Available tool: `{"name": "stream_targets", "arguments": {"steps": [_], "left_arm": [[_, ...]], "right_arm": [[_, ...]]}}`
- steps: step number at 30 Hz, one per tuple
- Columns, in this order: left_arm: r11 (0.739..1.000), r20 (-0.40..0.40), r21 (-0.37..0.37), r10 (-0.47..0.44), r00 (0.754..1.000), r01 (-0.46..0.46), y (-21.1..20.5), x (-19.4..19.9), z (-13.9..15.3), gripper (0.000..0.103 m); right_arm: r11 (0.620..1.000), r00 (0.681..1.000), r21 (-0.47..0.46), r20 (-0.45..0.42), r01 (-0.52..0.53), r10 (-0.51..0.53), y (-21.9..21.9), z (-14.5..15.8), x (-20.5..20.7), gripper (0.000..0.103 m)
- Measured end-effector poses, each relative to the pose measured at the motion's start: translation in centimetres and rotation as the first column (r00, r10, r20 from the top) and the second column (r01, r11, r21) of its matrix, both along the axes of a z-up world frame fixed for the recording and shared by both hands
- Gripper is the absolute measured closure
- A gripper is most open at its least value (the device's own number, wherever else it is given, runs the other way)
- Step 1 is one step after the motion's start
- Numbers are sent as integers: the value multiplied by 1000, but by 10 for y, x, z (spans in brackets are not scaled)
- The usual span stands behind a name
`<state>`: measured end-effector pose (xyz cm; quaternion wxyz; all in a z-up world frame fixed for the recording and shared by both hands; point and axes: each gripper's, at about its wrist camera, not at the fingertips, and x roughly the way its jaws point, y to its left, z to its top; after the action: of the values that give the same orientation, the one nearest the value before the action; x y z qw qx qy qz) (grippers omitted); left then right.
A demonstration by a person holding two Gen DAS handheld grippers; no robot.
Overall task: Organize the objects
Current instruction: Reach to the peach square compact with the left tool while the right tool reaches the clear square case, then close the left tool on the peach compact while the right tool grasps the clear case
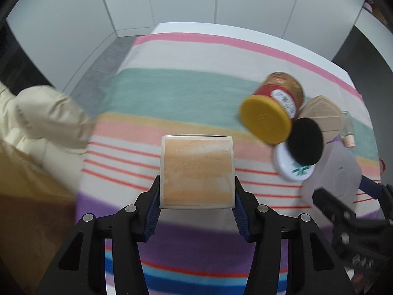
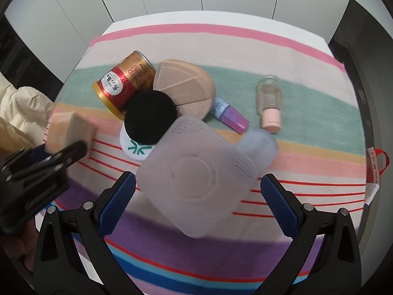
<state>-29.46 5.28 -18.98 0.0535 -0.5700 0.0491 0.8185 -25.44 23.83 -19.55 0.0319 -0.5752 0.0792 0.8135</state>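
Block point(image 1: 197, 172), square and tan with a pale rim, is sitting clamped between the left gripper's point(image 1: 197, 199) blue pads above the striped cloth point(image 1: 172, 91). Right gripper point(image 2: 196, 196) is standing wide around a frosted box point(image 2: 199, 179), pads apart from it, near the red can point(image 2: 122, 83).

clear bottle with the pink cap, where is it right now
In the right wrist view the clear bottle lies on the green stripe of the cloth, far right of the pile, just right of the purple tube.
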Motion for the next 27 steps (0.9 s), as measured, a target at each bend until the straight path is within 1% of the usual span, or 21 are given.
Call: {"name": "stream_targets", "arguments": {"steps": [3,7,9,11,16,20,24,27], "left_arm": [[1000,13,10,17,1000,-17,-9,5,3,51],[1000,11,0,-1,1000,1,-14,15,4,51],[1000,15,6,-2,1000,2,-16,17,4,51],[1000,16,11,-2,1000,2,-16,19,6,51],[1000,6,24,-14,1000,14,-11,28,16,51],[999,0,33,-12,1000,12,-9,34,24,51],[999,-15,33,-21,1000,22,-8,41,37,51],[999,-35,37,-34,999,35,-6,49,53,51]], "right_arm": [[1000,1000,26,6,2,-2,-7,-5,-4,0],[996,1000,90,10,-23,22,-16,-11,-9,0],[991,999,126,10,-39,38,-20,-13,-12,0],[988,999,143,12,-54,52,-22,-15,-13,0],[992,998,110,-3,-58,59,-20,-9,-6,1],[992,998,108,-20,-61,63,-24,0,5,1],[995,999,89,-32,-38,41,-21,16,16,1],[996,998,84,-46,-33,37,-19,30,23,1]]}}
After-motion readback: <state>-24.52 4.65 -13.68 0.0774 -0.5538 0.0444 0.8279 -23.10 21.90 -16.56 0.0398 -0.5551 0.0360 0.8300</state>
